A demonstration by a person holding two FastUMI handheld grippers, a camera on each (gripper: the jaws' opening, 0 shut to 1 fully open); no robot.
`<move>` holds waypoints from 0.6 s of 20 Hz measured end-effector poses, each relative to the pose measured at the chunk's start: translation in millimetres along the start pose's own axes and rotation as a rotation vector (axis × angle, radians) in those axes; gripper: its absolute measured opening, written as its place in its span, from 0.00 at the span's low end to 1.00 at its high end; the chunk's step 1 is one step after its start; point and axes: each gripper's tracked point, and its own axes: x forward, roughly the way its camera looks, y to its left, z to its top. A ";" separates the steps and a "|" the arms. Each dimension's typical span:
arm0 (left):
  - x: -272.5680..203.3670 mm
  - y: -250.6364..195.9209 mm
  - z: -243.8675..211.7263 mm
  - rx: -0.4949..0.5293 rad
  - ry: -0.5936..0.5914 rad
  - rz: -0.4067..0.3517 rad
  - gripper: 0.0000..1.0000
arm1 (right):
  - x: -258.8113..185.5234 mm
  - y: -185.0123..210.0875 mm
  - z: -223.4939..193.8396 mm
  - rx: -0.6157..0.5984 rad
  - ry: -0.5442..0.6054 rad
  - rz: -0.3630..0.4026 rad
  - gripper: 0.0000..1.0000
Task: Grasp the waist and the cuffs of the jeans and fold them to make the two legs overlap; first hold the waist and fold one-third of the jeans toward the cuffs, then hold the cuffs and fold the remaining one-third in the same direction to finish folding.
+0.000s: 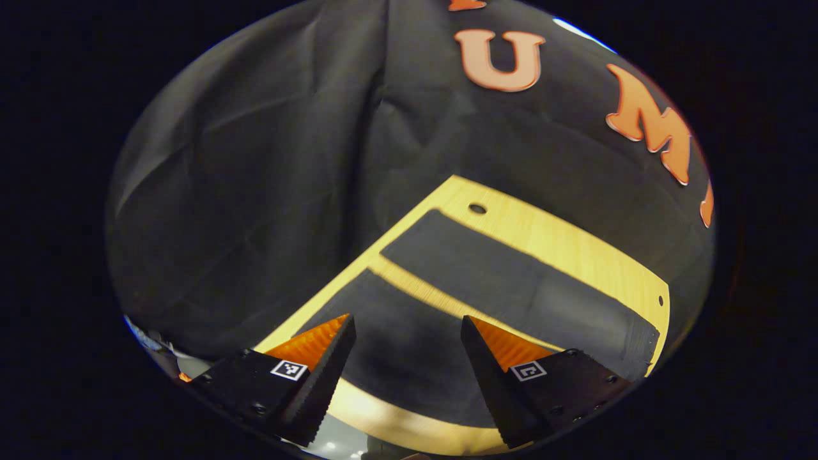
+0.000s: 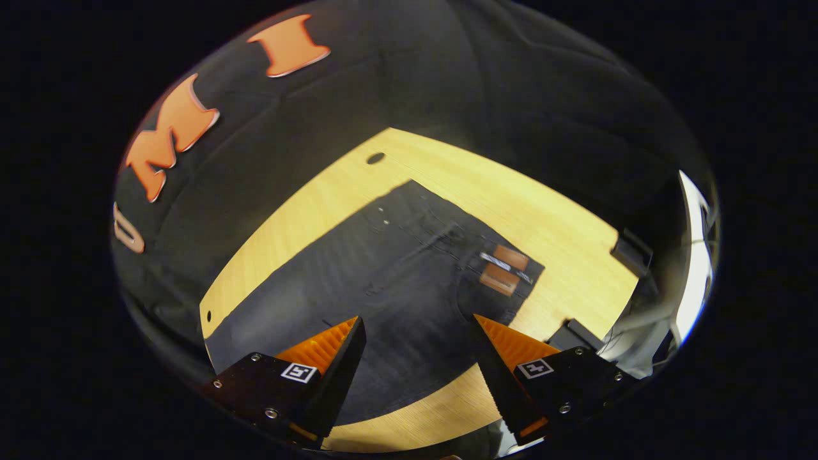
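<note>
Two legs of the dark grey, faded denim jeans (image 1: 511, 287) lie flat and spread on the light wood-grain tabletop (image 1: 575, 243) in the left gripper view, side by side with a narrow strip of bare wood between them. Each leg is a long band running from lower left to upper right of that view; the farther leg ends in a squared cuff (image 1: 642, 345) near the table's right edge. The nearer leg passes under the left gripper (image 1: 407, 329).

Left gripper: fingers spread wide, nothing between them, held above the nearer leg; contact with the cloth cannot be told.

Right gripper view: the waist end of the jeans (image 2: 409, 268) lies flat on the same tabletop (image 2: 549, 211). The waistband edge (image 2: 476, 227) faces the upper right of the view, with a brown leather patch (image 2: 505, 268) at its corner; the body of the garment widens toward the lower left. The long axis runs from the waistband at right down to the left.

Right gripper (image 2: 418, 329): fingers also set wide apart, holding nothing, poised over the seat area near the table's front edge.

One small round hole (image 2: 376, 157) sits in the tabletop beyond the jeans. Black cloth wall (image 1: 255, 160) hangs behind the table.
</note>
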 end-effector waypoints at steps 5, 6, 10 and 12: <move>31.3 6.4 -35.8 -0.083 0.185 0.055 0.99 | 25.7 -45.2 6.6 0.114 0.029 -0.089 0.98; 32.9 9.1 -36.0 -0.104 0.208 0.060 0.99 | 29.0 -47.8 7.7 0.138 0.039 -0.097 0.98; 35.3 22.5 -51.9 -0.197 0.308 0.100 0.99 | 45.8 -64.7 2.8 0.212 0.106 -0.143 0.97; 38.5 24.9 -57.9 -0.255 0.350 0.109 0.99 | 53.2 -69.5 2.1 0.256 0.134 -0.152 0.96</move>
